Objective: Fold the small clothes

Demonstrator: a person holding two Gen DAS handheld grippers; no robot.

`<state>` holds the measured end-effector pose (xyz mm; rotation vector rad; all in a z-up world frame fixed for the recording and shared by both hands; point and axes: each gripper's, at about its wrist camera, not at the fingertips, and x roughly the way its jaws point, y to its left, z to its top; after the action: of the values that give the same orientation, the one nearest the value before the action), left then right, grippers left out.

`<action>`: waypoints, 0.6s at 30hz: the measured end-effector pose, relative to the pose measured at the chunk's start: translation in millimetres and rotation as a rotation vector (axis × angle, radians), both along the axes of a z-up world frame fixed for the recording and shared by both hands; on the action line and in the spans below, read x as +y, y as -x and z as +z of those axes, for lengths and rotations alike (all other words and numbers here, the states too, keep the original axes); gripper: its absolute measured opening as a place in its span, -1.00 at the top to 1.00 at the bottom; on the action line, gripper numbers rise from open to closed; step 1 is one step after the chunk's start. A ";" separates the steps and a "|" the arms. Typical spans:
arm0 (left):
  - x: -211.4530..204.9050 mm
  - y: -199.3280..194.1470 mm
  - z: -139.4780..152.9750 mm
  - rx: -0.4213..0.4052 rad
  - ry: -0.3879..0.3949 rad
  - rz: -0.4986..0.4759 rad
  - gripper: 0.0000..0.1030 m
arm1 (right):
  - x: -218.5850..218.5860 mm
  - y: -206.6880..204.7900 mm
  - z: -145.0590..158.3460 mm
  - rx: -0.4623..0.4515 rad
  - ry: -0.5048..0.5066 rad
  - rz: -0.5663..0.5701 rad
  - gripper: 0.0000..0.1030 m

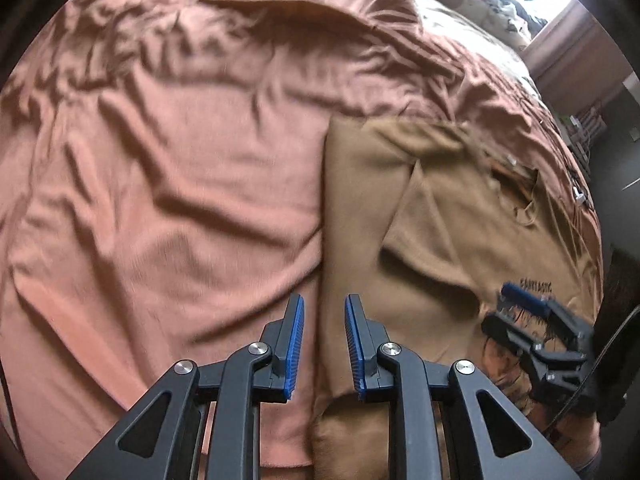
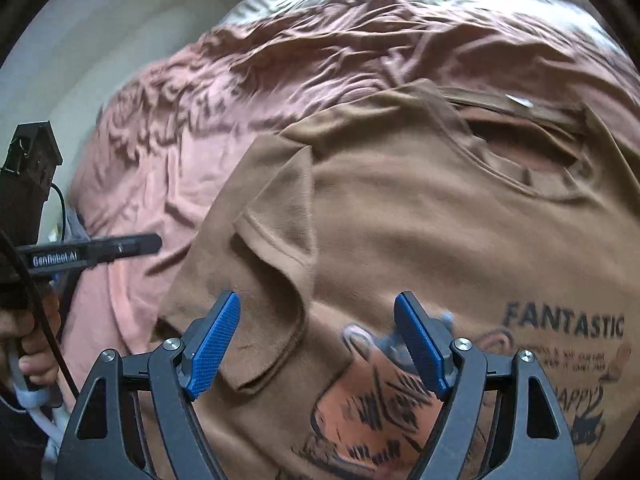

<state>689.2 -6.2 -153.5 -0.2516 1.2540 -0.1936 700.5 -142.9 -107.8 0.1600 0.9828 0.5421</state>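
Through the left wrist camera I see the brown cotton T-shirt with a printed chest graphic (image 1: pixel 448 216) spread flat on the bed, over a wrinkled salmon-pink bedsheet (image 1: pixel 160 184). I judge it lies face up and smoothed out so that its sides can be folded inward; one short sleeve already lies turned in across the chest. My left gripper (image 1: pixel 324 344) points steeply down at the shirt's long side edge, where brown cloth meets pink sheet. Its jaws stand only slightly parted, with that edge running up between the blue pads (image 1: pixel 296 344). The pads do not press on the cloth, so I hold nothing here. I judge this the spot for pinching the side seam. The right gripper (image 1: pixel 532 320) shows at the far right, low over the print.

Through the right wrist camera the same shirt (image 2: pixel 400 220) fills the view, neckline toward the top and the word FANTASTIC at the right. My right gripper (image 2: pixel 320 344) hangs over the chest with its jaws wide apart and nothing caught between them. The folded-in sleeve (image 2: pixel 276 280) lies just beside the left pad; whether the tips touch the fabric I cannot tell. At the left edge a hand (image 2: pixel 28 344) grips the handle of the other tool.
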 end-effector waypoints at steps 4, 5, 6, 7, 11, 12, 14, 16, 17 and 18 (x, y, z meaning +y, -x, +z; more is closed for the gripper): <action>0.9 10.5 -23.1 0.037 0.017 -0.013 0.56 | 28.8 -5.6 -5.0 -0.026 0.118 0.040 -0.52; 1.3 12.4 -27.6 0.042 0.024 -0.018 0.56 | 34.1 -6.7 -7.6 -0.028 0.142 0.046 -0.52; 1.4 13.9 -31.3 0.044 0.031 -0.023 0.56 | 39.9 -8.6 -10.6 -0.033 0.176 0.048 -0.52; 1.4 15.0 -32.8 0.038 0.031 -0.026 0.57 | 43.0 -10.1 -12.4 -0.037 0.198 0.044 -0.52; 3.4 14.1 -33.6 0.041 0.031 -0.033 0.57 | 58.5 -18.4 -16.2 -0.058 0.269 0.020 -0.52; 4.7 13.7 -34.6 0.044 0.039 -0.033 0.57 | 61.8 -21.8 -16.0 -0.068 0.282 0.010 -0.49; 5.6 14.2 -36.7 0.041 0.045 -0.035 0.58 | 66.7 -26.3 -16.6 -0.082 0.312 -0.004 -0.29; 7.0 16.1 -36.7 0.034 0.043 -0.041 0.58 | 68.9 -34.3 -16.9 -0.083 0.321 -0.027 -0.09; 7.0 16.6 -36.6 0.032 0.040 -0.044 0.58 | 69.2 -36.7 -16.4 -0.084 0.319 -0.034 -0.02; 7.5 16.8 -36.7 0.031 0.040 -0.046 0.58 | 69.5 -40.1 -15.4 -0.087 0.319 -0.045 0.15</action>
<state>672.4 1.3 -190.2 -0.2614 1.2885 -0.2551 740.6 -73.5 -123.2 -0.1252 0.9656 0.3418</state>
